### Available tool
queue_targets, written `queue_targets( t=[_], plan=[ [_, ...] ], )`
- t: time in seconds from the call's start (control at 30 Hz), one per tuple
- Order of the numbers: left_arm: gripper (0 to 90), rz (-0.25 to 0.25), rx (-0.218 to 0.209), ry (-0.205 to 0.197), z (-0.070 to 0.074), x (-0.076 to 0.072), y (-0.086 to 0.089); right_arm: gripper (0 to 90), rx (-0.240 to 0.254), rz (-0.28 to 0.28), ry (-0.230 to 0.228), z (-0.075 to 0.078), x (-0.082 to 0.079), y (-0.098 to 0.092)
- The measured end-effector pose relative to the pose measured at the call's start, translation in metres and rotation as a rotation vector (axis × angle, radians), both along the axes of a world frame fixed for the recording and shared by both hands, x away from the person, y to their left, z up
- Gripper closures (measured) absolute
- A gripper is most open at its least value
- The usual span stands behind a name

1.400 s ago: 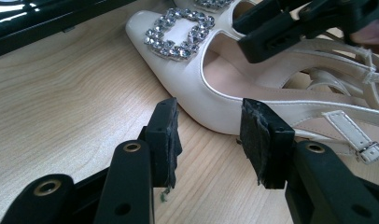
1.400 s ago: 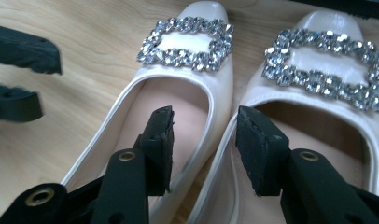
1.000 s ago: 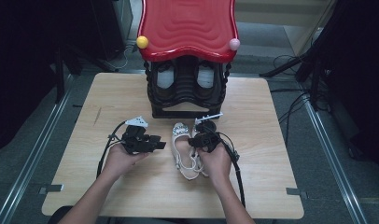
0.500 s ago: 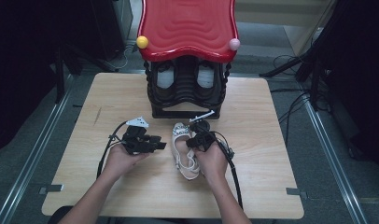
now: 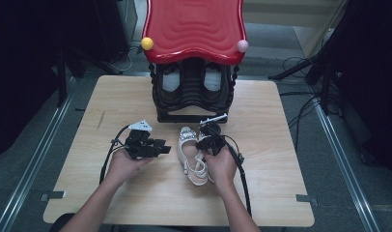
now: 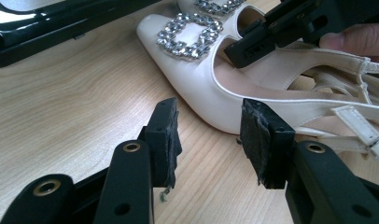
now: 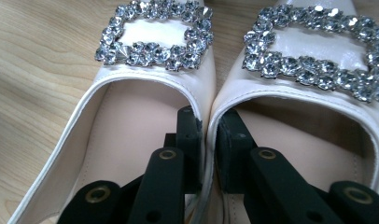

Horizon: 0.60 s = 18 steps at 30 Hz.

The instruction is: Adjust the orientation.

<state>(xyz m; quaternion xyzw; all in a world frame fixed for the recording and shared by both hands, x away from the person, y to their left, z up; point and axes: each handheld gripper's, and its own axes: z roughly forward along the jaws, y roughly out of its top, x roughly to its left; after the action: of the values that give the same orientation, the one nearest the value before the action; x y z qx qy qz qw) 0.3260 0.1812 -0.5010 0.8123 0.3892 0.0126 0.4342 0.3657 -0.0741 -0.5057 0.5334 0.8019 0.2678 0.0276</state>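
Right gripper (image 7: 206,140): its jaws have just been closing, and they now stand one inside each shoe, clamped on the two inner walls where the shoes meet, pinching the pair together.
Left shoe (image 7: 131,93): cream, pointed toe, square rhinestone buckle; it lies flat on the table with one right-gripper jaw in its opening.
Right shoe (image 7: 313,84): same make, pressed side to side against the first, with the other jaw inside it.
Change since a second ago: in the earlier high views the right gripper sat over the shoes a little nearer the rack; it has since shifted slightly toward the person and now grips the pair. The shoes lie in about the same place, so nothing has been lifted yet.
Left gripper (image 6: 208,140): jaws apart with nothing between them, pointing at the side of the nearer shoe, close to it but not touching.
Table (image 5: 136,106): light wood; the shoes lie near the middle, just in front of the rack.
Shoe rack (image 5: 194,92): dark frame under a red wavy top, with another pair of shoes already on a shelf.
Meaning for the work: the grip looks made, so the next move is probably to lift both shoes as one toward the rack. The hold is on thin edges, so a shoe could slip or swing.
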Motion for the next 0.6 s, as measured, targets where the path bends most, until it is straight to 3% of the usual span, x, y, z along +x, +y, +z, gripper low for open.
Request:
queue_targets(
  t=[0.1, 0.3, 0.6],
  plan=[
    [57.0, 0.004, -0.004, 0.001, 0.0, 0.001, 0.001, 84.2, 0.023, -0.007, -0.002, 0.002, -0.001, -0.003],
    [57.1, 0.002, -0.002, -0.002, 0.0, 0.001, 0.001, 85.7, 0.115, -0.017, 0.011, 0.006, -0.003, -0.018],
    [57.2, 0.002, -0.002, -0.003, 0.0, 0.001, 0.001, 86.1, 0.18, 0.006, -0.031, 0.013, -0.015, -0.03]
  ],
)
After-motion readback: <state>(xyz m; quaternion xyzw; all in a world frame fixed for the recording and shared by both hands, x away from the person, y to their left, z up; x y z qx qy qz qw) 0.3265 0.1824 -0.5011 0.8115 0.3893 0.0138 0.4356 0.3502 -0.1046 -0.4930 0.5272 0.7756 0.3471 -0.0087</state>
